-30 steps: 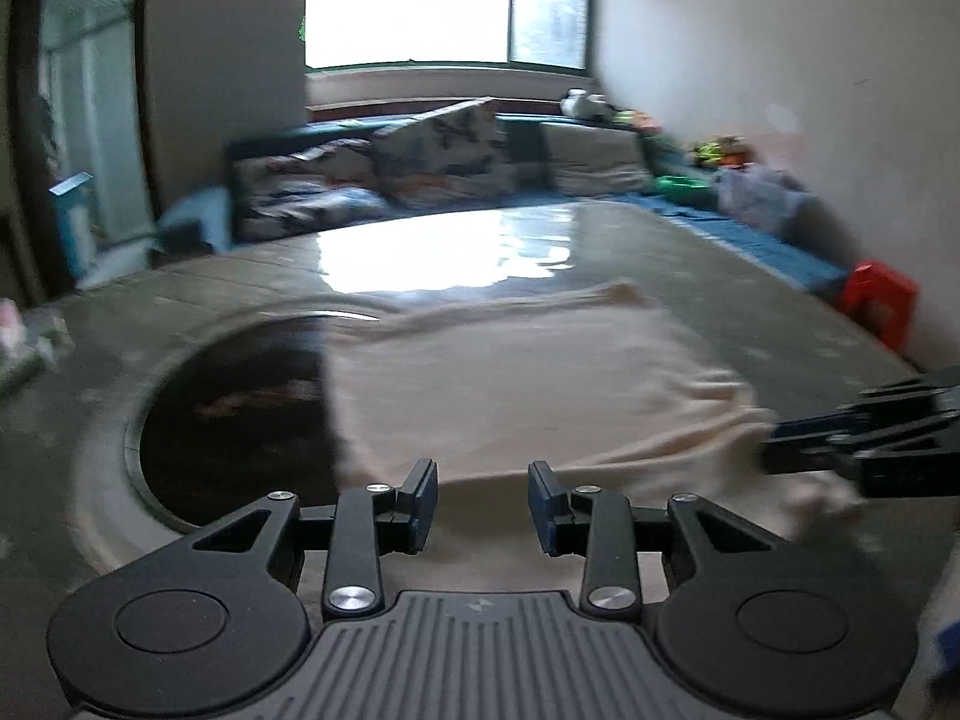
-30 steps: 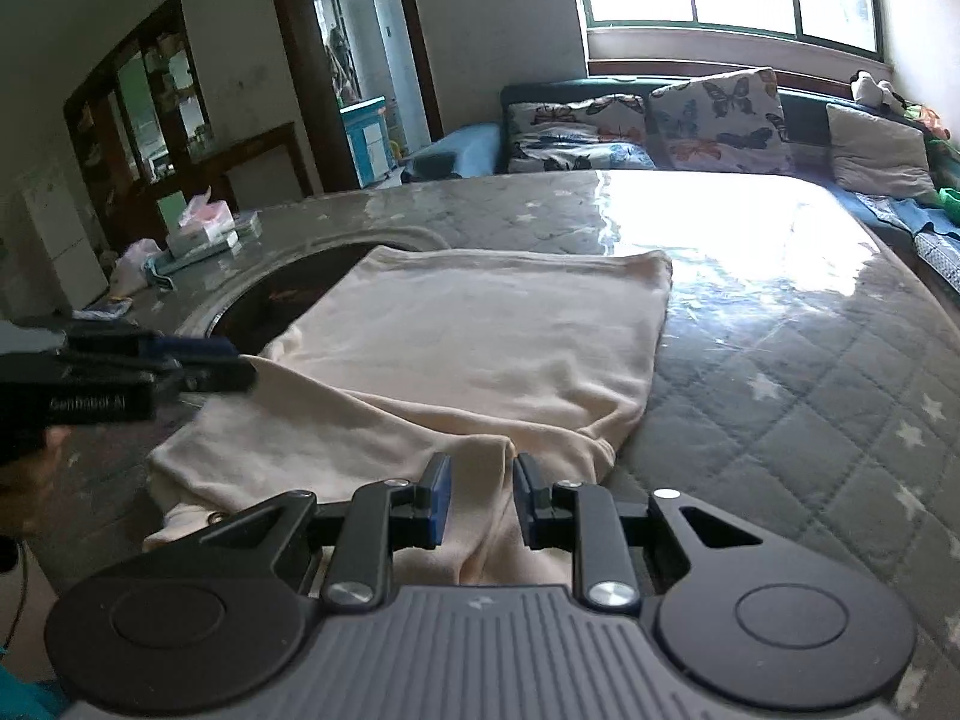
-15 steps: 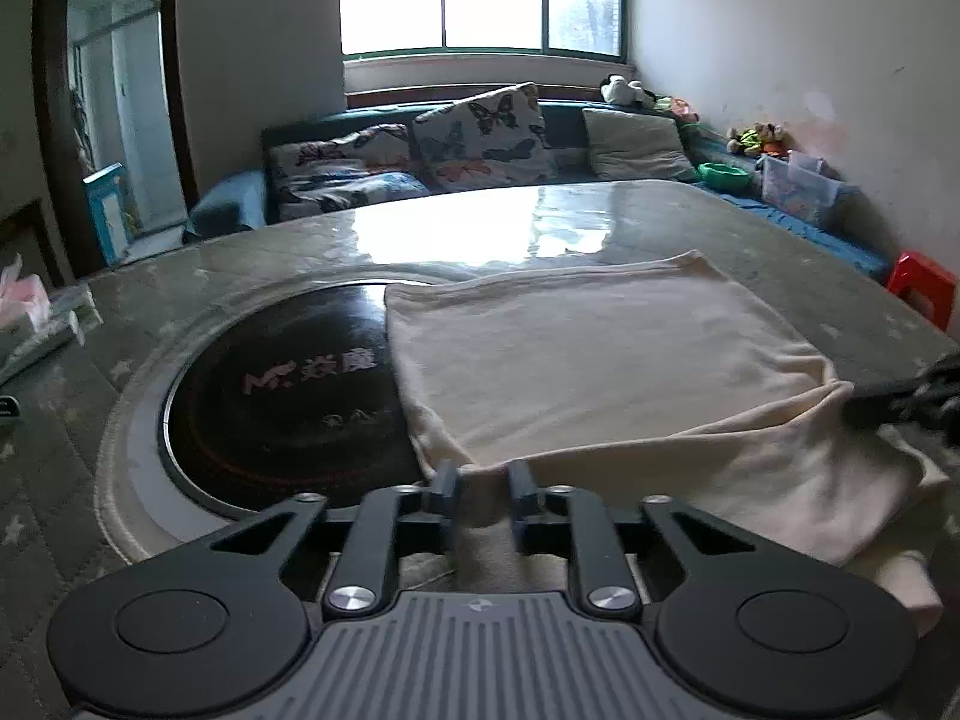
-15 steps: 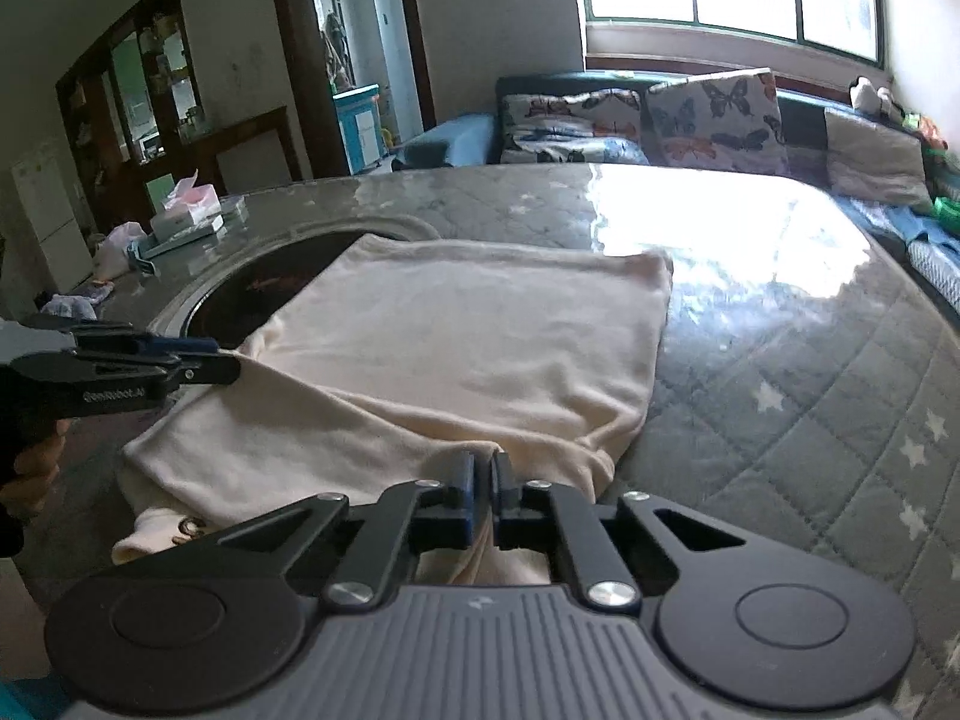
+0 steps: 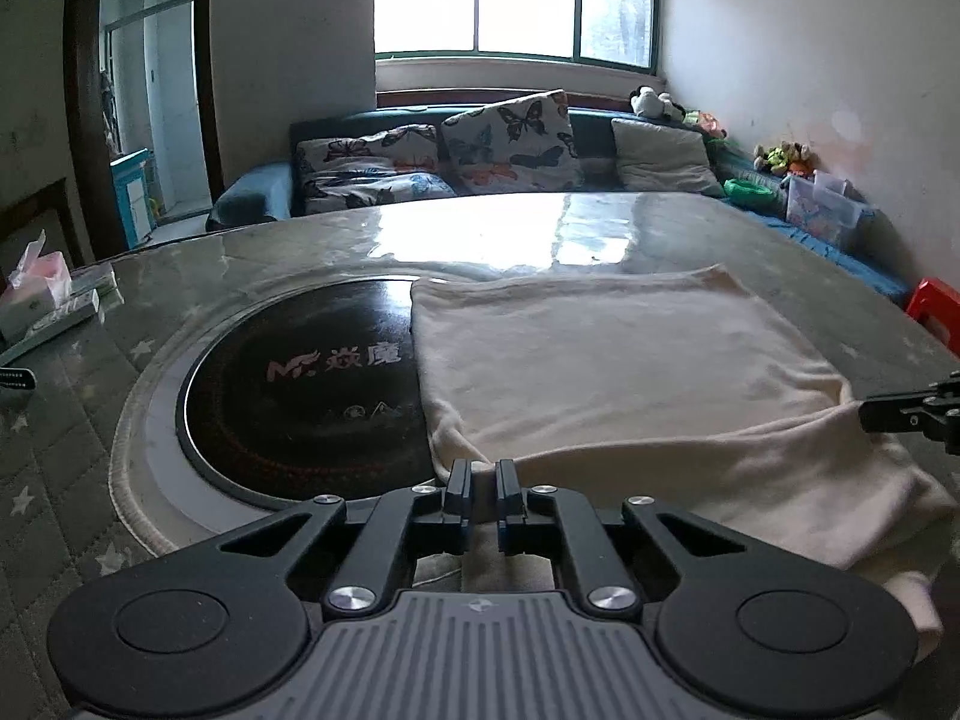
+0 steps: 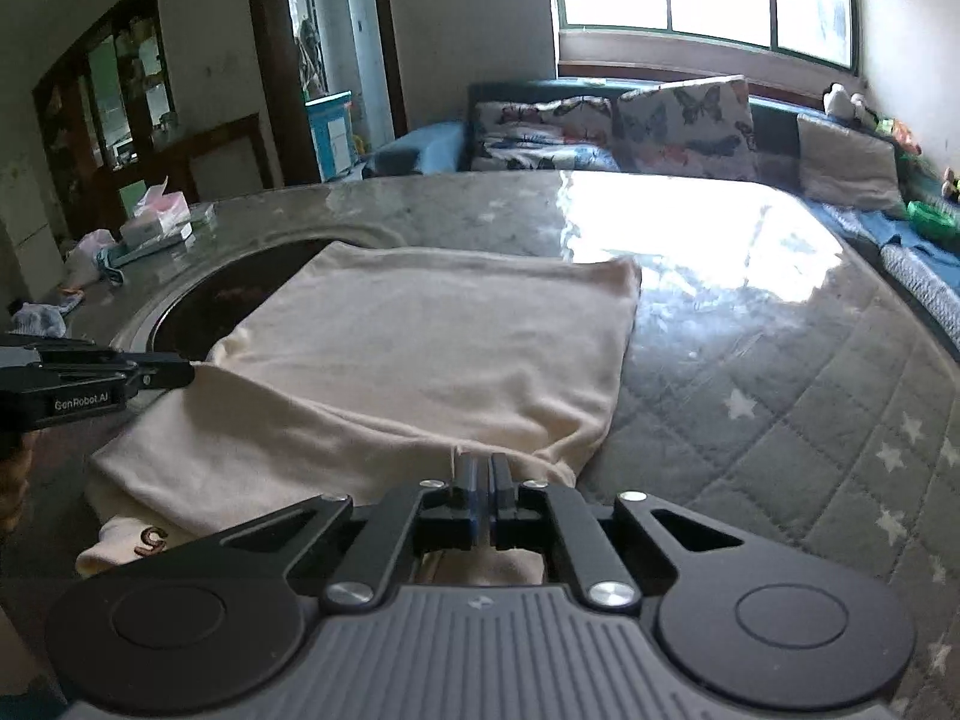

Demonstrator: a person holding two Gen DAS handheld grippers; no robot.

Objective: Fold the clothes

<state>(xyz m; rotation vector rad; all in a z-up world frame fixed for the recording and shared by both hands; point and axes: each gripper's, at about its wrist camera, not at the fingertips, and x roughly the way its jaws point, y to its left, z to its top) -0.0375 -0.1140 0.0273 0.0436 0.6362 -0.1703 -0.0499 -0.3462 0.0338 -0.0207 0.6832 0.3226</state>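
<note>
- Left gripper point(image 5: 483, 471): jaws closed on near-left corner of the cream garment point(image 5: 600, 372).
- Right gripper point(image 6: 483, 471): closed on near-right corner, pinching a fold.
- Garment lies flat on the quilted table point(image 6: 780, 408); its left side overlaps the black cooktop point(image 5: 300, 396).
- Risk: thin pinch may slip if the hands lift unevenly; lower layer w/ printing point(image 6: 153, 537) can drag and bunch.
- Room: far of garment the table is bare, also at right; boxes point(image 5: 54, 294) sit well left of cooktop.

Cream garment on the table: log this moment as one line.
task: fold clothes | left claw: shut on cream garment near edge | right claw: shut on same edge | garment: partly over black cooktop | fold: not yet made
</note>
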